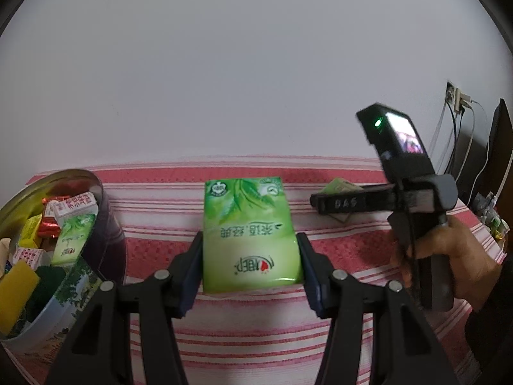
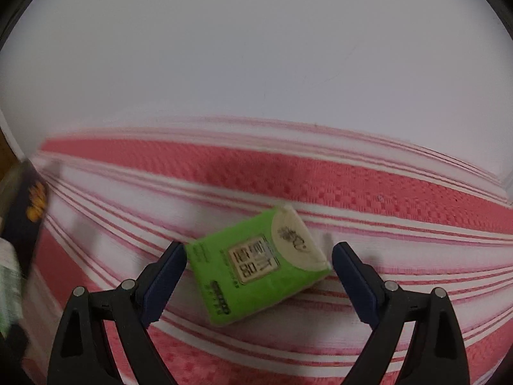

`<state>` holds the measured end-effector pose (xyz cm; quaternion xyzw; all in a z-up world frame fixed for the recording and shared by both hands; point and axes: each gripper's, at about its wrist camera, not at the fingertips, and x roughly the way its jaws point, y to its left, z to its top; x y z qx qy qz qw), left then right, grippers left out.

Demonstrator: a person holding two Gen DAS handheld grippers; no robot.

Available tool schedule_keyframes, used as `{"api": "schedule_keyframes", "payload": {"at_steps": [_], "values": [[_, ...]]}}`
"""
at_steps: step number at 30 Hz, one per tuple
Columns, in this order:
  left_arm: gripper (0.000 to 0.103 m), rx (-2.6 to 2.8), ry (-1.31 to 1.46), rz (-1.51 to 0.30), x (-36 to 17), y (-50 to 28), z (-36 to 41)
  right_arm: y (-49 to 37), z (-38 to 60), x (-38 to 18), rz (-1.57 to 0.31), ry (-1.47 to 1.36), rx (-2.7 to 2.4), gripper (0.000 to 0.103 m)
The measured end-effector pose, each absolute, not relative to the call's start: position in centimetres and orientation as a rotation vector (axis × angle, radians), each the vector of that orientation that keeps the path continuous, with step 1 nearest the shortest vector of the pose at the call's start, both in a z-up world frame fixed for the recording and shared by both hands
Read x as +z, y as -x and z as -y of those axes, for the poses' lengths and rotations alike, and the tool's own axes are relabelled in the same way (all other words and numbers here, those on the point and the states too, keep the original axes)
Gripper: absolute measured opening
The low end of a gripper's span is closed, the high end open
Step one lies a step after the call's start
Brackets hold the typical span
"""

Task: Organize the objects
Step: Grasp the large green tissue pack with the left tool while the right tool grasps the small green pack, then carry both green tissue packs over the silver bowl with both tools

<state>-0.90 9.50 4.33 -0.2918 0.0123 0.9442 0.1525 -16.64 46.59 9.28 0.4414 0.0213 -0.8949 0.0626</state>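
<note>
In the left wrist view my left gripper is shut on a green tissue pack, both pads pressed against its sides above the red-and-white striped cloth. A round tin at the left holds several small packs and boxes. My right gripper shows at the right, held by a hand. In the right wrist view my right gripper is open around a small green packet with a beige flap that lies tilted on the cloth; the pads do not touch it.
A white wall stands behind the table. A wall socket with cables and a dark monitor edge are at the far right. A dark blurred object is at the left edge of the right wrist view.
</note>
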Motion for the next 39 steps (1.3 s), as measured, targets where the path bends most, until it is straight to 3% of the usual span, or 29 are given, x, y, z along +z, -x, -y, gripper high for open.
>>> {"api": "schedule_keyframes", "payload": {"at_steps": [2,4,7,14,19,26,39], "values": [[0.054,2.706,0.854,-0.03,4.0,1.1,-9.6,16.5,-46.4,9.3,-0.086,-1.332,-2.728,0.094],[0.054,2.703,0.864,-0.029,3.9,1.2,-9.7,16.3,-46.2,9.2,-0.086,-1.336,-2.731,0.082],[0.054,2.704,0.866,-0.026,3.8,1.4,-9.6,15.4,-46.1,9.2,-0.057,-1.33,-2.779,0.082],[0.054,2.777,0.806,-0.066,3.8,1.1,-9.0,9.7,-46.7,10.5,0.357,-1.135,-2.915,0.082],[0.054,2.812,0.781,-0.074,3.7,1.1,-8.7,5.7,-46.3,11.4,0.522,-0.943,-2.987,0.082],[0.054,2.822,0.768,-0.071,3.7,1.2,-8.6,0.5,-45.3,12.6,0.455,-0.696,-3.134,0.082],[0.054,2.834,0.77,-0.015,3.9,1.2,-6.7,-2.9,-42.6,12.1,0.312,-0.552,-3.17,0.082]]}}
